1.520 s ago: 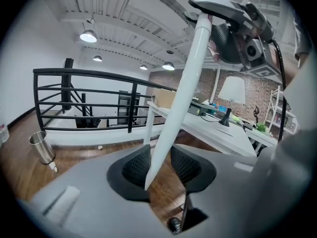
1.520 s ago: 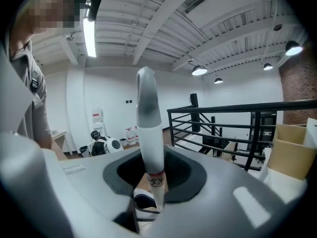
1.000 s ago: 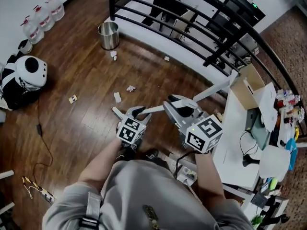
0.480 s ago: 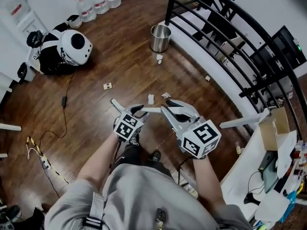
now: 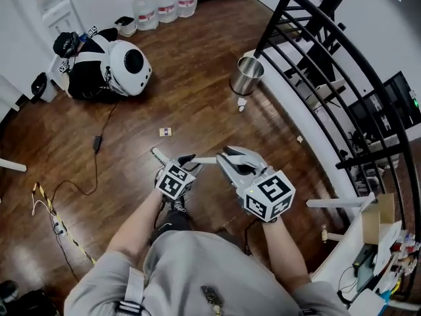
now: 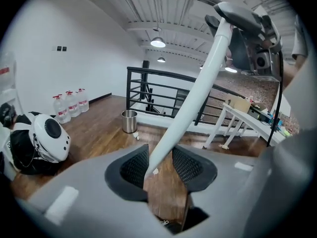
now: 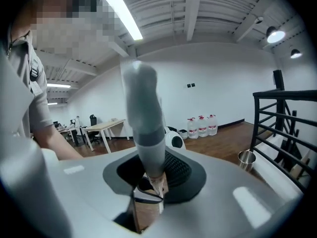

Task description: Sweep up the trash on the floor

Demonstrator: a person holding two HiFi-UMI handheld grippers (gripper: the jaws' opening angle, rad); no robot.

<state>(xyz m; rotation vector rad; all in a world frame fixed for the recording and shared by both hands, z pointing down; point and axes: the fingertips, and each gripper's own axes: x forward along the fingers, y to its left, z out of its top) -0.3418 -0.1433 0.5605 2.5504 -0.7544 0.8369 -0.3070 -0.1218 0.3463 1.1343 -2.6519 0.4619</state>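
Floor (image 5: 191,78) ahead, railing (image 5: 270,22) at right.

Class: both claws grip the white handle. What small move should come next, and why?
Probably carry the white handle, shut in the left claw and right claw, forward to the small scrap on the floor, the nearest piece; more paper lies by the metal bin.

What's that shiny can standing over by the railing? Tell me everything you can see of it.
The metal bin is a small round can of bright, steel-looking metal, open at the top with no lid. It stands upright on the dark wooden floor, at the foot of the black railing. A crumpled white scrap lies on the floor close by its base. Nothing else is near it. What is inside cannot be made out.
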